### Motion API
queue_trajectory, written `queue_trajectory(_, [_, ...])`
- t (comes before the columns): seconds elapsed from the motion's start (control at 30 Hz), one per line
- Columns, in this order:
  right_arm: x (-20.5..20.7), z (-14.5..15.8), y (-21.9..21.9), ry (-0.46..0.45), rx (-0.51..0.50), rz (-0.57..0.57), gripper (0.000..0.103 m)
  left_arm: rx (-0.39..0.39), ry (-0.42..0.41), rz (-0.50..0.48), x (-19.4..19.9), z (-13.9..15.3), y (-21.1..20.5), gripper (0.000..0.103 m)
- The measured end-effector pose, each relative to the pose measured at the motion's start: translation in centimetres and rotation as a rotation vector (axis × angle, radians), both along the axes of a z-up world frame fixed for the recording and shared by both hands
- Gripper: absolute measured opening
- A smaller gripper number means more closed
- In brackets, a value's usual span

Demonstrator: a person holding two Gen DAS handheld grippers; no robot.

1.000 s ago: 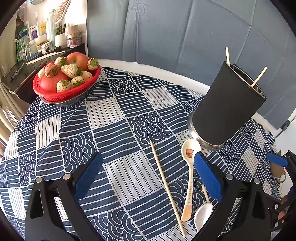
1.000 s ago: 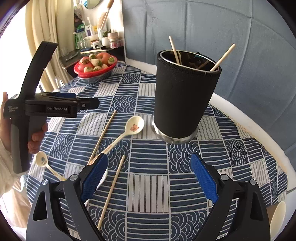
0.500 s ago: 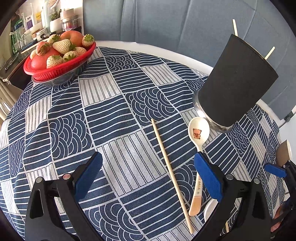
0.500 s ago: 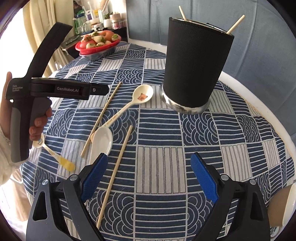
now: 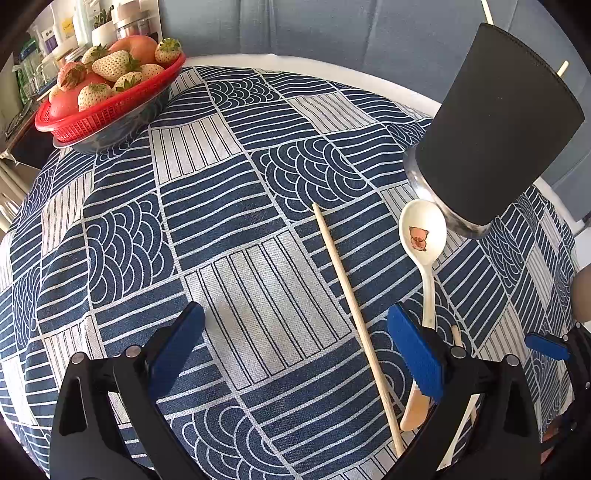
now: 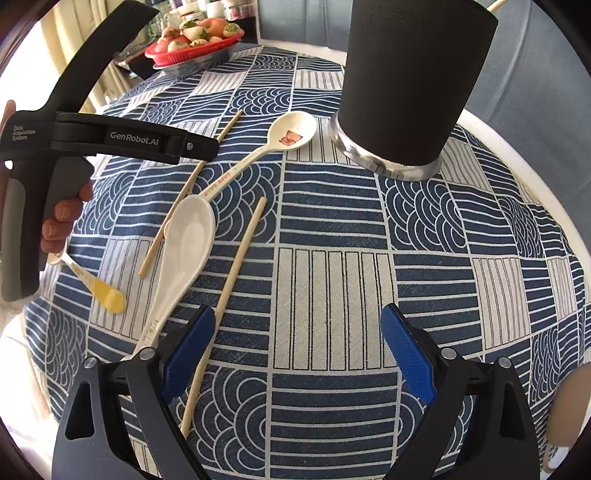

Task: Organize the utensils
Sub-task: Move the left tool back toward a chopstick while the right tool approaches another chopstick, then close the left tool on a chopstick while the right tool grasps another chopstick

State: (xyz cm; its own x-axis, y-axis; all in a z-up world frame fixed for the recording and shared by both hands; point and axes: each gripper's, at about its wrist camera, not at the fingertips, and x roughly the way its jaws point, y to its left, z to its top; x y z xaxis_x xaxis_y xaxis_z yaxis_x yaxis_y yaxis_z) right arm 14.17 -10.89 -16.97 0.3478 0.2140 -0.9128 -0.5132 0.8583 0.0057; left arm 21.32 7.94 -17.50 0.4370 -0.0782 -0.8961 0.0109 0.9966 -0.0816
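A black utensil holder (image 5: 498, 125) (image 6: 410, 81) stands upright on the patterned tablecloth, with chopstick tips poking out of it. Beside it lie a cream spoon with a pig picture (image 5: 423, 236) (image 6: 291, 133) and a wooden chopstick (image 5: 354, 314) (image 6: 192, 184). The right wrist view also shows a plain white spoon (image 6: 188, 236), a second chopstick (image 6: 229, 291) and a small yellow-handled spoon (image 6: 99, 291). My left gripper (image 5: 295, 317) is open low over the cloth, with the first chopstick between its fingers. My right gripper (image 6: 299, 317) is open, and its left finger lies over the second chopstick.
A red basket of strawberries and apples (image 5: 107, 96) (image 6: 192, 48) sits at the table's far left. A person's hand (image 6: 59, 218) holds the left gripper's handle. The round table's white edge (image 6: 535, 173) curves behind the holder, before a blue-grey padded wall (image 5: 332, 29).
Both grippers have dropped lower and closer to the table. The utensils and holder now fill more of both views. Both stay open, and nothing has been picked up.
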Motion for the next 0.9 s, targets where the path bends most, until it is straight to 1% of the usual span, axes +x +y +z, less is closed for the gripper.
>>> queue_trajectory(0.1, [0.2, -0.3, -0.1, 0.024, 0.016, -0.014, 0.09, 0.054, -0.001, -0.022, 0.3, -0.4, -0.6, 0.097])
queue_trajectory(0.17, [0.5, -0.6, -0.2, 0.051, 0.018, -0.034, 0.095, 0.097, -0.005, -0.042, 0.3, -0.6, -1.0, 0.098])
queue_trajectory(0.23, [0.1, -0.8, 0.4, 0.025, -0.018, -0.003, 0.095, 0.089, -0.004, -0.037, 0.4, -0.7, -0.8, 0.098])
queue_trajectory(0.3, [0.3, -1.0, 0.2, 0.041, -0.002, -0.028, 0.097, 0.091, 0.0, -0.041, 0.5, -0.7, -0.8, 0.098])
queue_trajectory(0.5, [0.8, -0.9, 0.5, 0.065, -0.025, -0.052, 0.097, 0.094, -0.005, -0.053, 0.8, -0.8, -0.7, 0.099])
queue_trajectory(0.6, [1.0, -0.9, 0.6, 0.084, -0.035, -0.053, 0.097, 0.093, 0.013, -0.049, 1.0, -0.8, -0.7, 0.099])
queue_trajectory(0.7, [1.1, -0.9, 0.8, 0.096, -0.047, -0.085, 0.094, 0.093, 0.04, -0.049, 1.2, -0.7, -0.7, 0.098])
queue_trajectory(0.73, [1.1, -0.7, 0.7, 0.096, -0.045, -0.091, 0.086, 0.092, 0.054, -0.054, 1.4, -0.7, -0.6, 0.094])
queue_trajectory(0.77, [1.0, -0.3, 0.7, 0.09, -0.039, -0.088, 0.065, 0.091, 0.056, -0.059, 1.5, -0.4, -0.4, 0.088])
queue_trajectory(0.8, [0.7, 0.1, 0.5, 0.089, -0.037, -0.084, 0.049, 0.09, 0.051, -0.064, 1.5, 0.0, -0.2, 0.07])
queue_trajectory(0.83, [0.7, 0.4, 0.2, 0.098, -0.035, -0.084, 0.016, 0.088, 0.05, -0.07, 1.4, 0.3, 0.0, 0.047])
queue_trajectory(0.87, [0.8, 0.4, -0.3, 0.113, -0.034, -0.092, 0.005, 0.086, 0.055, -0.075, 1.4, 0.5, 0.4, 0.033])
queue_trajectory(0.9, [0.8, 0.4, -0.8, 0.125, -0.02, -0.101, 0.005, 0.073, 0.066, -0.076, 1.4, 0.6, 0.9, 0.007])
